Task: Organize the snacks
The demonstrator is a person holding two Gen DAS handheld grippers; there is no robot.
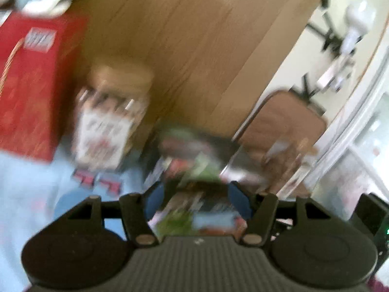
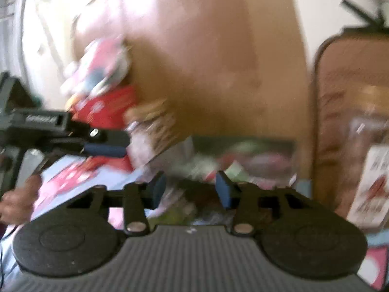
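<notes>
Both views are blurred by motion. My left gripper (image 1: 198, 203) is closed on a colourful snack packet (image 1: 194, 216) held between its blue pads. A clear jar with a tan lid and white label (image 1: 107, 126) stands on the wooden table (image 1: 194, 48) ahead to the left. More green and red snack packets (image 1: 192, 155) lie just ahead. My right gripper (image 2: 192, 189) is open and empty above a heap of green, pink and red snack packets (image 2: 233, 163). The left gripper shows in the right wrist view (image 2: 104, 149) at left, beside the same jar (image 2: 150, 133).
A big red box (image 1: 31, 85) stands at the left on a light blue cloth (image 1: 29, 189). A brown padded chair (image 1: 284, 131) stands to the right; it also shows in the right wrist view (image 2: 340, 112). A second labelled jar (image 2: 372, 170) is at right.
</notes>
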